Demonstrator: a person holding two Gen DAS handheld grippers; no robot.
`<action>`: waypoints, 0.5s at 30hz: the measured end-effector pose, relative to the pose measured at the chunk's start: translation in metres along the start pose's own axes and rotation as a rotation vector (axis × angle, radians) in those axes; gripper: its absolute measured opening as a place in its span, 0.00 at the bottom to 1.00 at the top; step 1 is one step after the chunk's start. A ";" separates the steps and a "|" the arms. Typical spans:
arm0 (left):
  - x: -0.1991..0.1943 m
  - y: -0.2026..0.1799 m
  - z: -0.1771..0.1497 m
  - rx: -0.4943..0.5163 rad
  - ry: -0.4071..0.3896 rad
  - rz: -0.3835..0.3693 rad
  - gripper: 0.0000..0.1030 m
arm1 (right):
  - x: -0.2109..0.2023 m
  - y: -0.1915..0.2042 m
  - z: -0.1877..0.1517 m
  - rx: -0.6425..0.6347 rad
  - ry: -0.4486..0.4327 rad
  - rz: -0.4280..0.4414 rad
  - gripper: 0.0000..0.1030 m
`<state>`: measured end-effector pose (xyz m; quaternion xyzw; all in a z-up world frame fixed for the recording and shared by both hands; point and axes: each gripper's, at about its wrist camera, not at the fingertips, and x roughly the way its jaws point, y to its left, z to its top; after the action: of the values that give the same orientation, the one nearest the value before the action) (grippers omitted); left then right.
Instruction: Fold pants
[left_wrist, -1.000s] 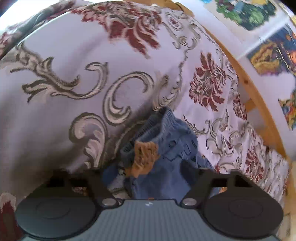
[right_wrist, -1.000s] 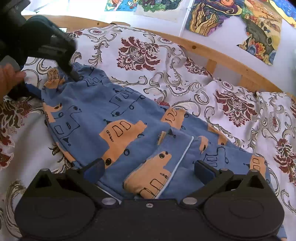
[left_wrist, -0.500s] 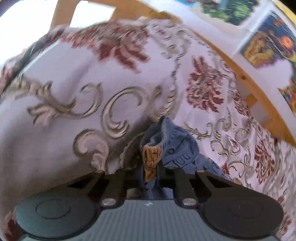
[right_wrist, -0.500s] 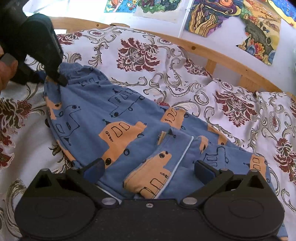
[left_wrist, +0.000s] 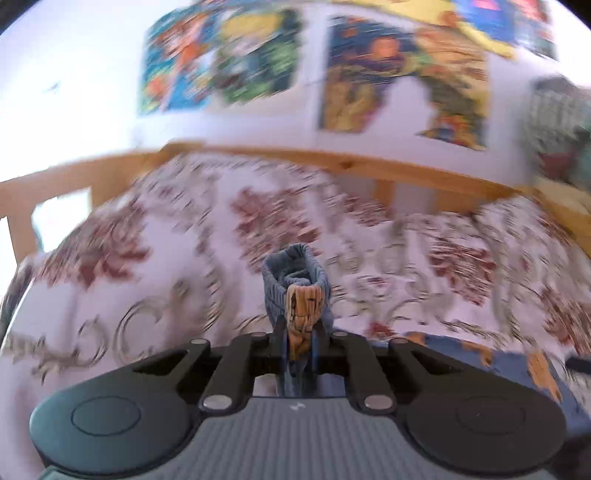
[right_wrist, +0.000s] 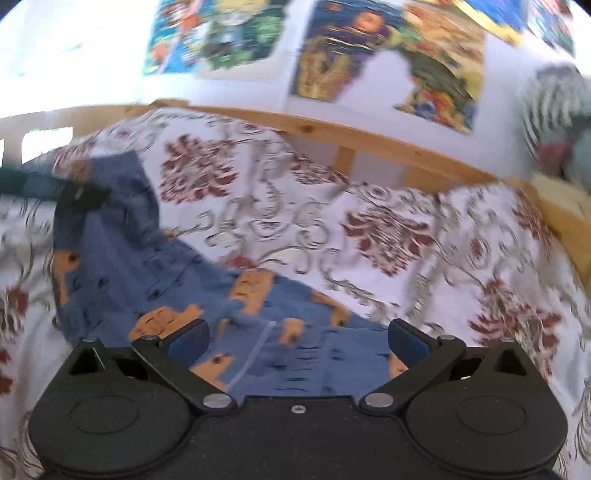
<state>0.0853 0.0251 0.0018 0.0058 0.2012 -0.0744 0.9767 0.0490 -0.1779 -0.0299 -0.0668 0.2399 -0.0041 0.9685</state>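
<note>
Your left gripper (left_wrist: 298, 345) pinches the pants (right_wrist: 122, 266) at the waistband; soft, limp cloth, so take the leg hems with your wide-open right gripper (right_wrist: 297, 338).

Pants (right_wrist: 122, 258): small, blue knit, printed with orange vehicles outlined in black; ribbed waistband. Lying spread and rumpled across a bed's flowered cover, one waistband corner (left_wrist: 297, 280) bunched and lifted, pinched upright. Legs run toward the lower right, partly overlapped. Blurred.
</note>
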 end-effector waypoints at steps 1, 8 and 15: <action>-0.005 -0.009 0.000 0.038 -0.019 -0.021 0.12 | -0.001 -0.011 0.002 0.031 0.006 0.010 0.99; -0.033 -0.088 -0.028 0.301 -0.086 -0.164 0.12 | -0.012 -0.078 0.013 0.306 0.015 0.016 0.99; -0.034 -0.137 -0.062 0.492 -0.070 -0.203 0.12 | 0.010 -0.104 0.012 0.551 0.118 0.310 0.99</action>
<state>0.0101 -0.1035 -0.0397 0.2203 0.1430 -0.2186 0.9398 0.0661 -0.2795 -0.0103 0.2354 0.2927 0.0747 0.9237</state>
